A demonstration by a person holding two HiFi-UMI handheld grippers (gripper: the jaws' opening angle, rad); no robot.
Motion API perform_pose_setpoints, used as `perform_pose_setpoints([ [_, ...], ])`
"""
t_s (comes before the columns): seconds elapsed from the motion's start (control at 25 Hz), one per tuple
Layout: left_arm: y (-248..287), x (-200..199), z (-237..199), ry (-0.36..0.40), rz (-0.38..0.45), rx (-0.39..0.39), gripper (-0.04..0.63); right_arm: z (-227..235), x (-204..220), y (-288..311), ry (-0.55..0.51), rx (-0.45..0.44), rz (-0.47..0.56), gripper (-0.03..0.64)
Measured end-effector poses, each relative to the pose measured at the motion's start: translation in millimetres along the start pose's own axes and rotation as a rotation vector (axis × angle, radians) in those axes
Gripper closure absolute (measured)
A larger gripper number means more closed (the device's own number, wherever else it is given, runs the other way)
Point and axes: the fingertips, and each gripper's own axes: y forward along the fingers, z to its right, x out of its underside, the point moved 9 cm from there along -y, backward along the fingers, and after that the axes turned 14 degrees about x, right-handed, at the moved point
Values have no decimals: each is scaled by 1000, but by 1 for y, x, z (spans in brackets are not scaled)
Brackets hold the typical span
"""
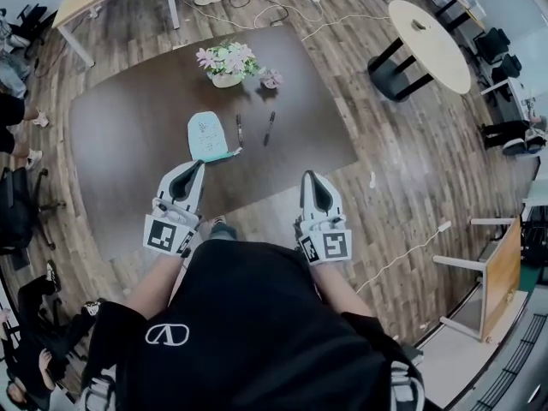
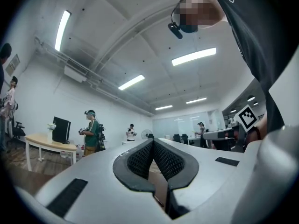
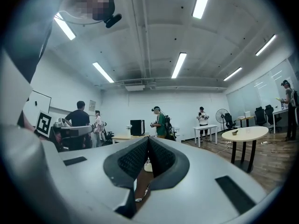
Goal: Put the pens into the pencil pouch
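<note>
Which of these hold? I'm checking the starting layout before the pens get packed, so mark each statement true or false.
1. The two pens lie on the table, outside the pencil pouch. True.
2. The left gripper holds a pen. False: its jaws are shut on nothing.
3. A flower pot stands on the table beyond the pencil pouch. True.
4. The right gripper has its jaws wide apart. False: they are shut and empty.
5. In the head view the pencil pouch lies right of the pens. False: it lies left of them.
</note>
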Motion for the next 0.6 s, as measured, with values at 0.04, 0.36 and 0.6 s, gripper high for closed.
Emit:
perform_pose_setpoints([
  [0.04,4,2,-13,-1,2,9,592,-5,0,12,0,10,1,618],
  [0.36,28,17,-73,-37,9,26,592,-22,-2,82,-9,18,11,618],
  [0.6,47,23,-75,-11,-10,-27,592,-6,3,110,3,-47,4,618],
])
